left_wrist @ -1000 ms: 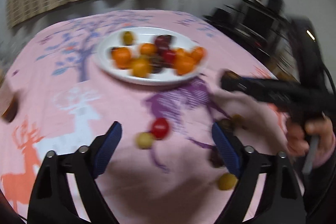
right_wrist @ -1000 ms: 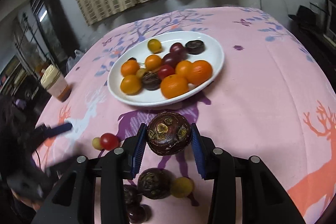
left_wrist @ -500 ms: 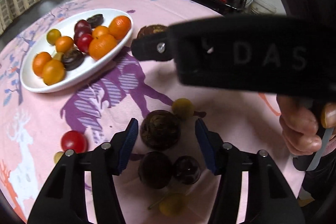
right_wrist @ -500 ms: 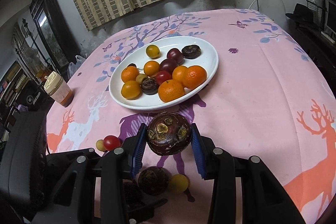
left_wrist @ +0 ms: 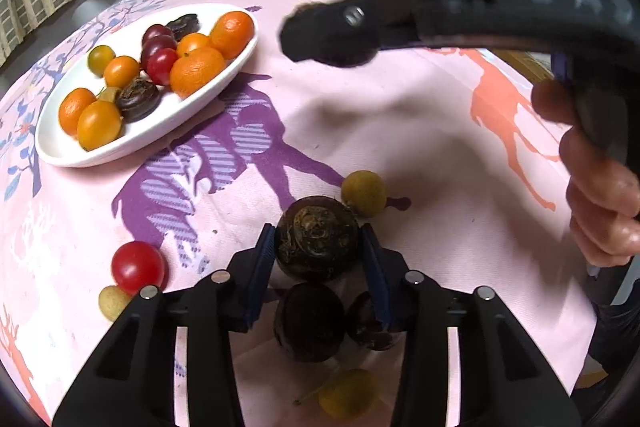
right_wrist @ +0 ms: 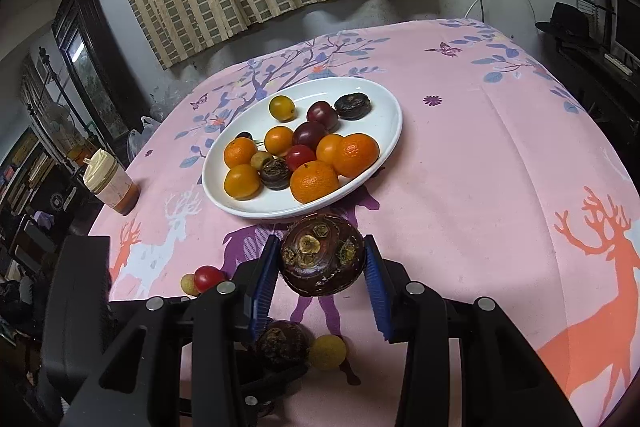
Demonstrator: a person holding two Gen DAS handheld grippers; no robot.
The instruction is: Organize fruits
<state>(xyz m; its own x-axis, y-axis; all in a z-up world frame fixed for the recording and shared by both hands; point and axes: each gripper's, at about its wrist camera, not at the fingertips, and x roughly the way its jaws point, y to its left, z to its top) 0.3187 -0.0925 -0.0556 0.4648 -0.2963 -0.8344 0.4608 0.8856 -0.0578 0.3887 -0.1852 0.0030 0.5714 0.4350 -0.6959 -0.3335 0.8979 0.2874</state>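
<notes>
In the left wrist view my left gripper (left_wrist: 318, 233) points down at the pink tablecloth. Its jaws are closing, and both blue pads touch a dark brown water chestnut (left_wrist: 318, 239) resting on the cloth. My right gripper (right_wrist: 320, 247) is shut on a second water chestnut (right_wrist: 322, 259), held above the cloth just short of the white plate (right_wrist: 384, 107). That plate holds several oranges, plums, tomatoes and chestnuts. Loose on the cloth lie a red tomato (left_wrist: 138, 265), a yellow fruit (left_wrist: 363, 193) and two dark fruits (left_wrist: 310, 321).
A lidded cup (right_wrist: 112, 183) stands near the table's left edge. A person's hand (left_wrist: 600, 195) grips the right gripper's handle, which crosses the top of the left wrist view. Another yellow fruit (left_wrist: 348, 393) lies below my left fingers. A black hat (right_wrist: 568, 21) sits beyond the table.
My left gripper swung right from the red tomato to the dark fruits, sank, and narrowed its jaws onto a water chestnut. The right gripper kept still with its chestnut.
</notes>
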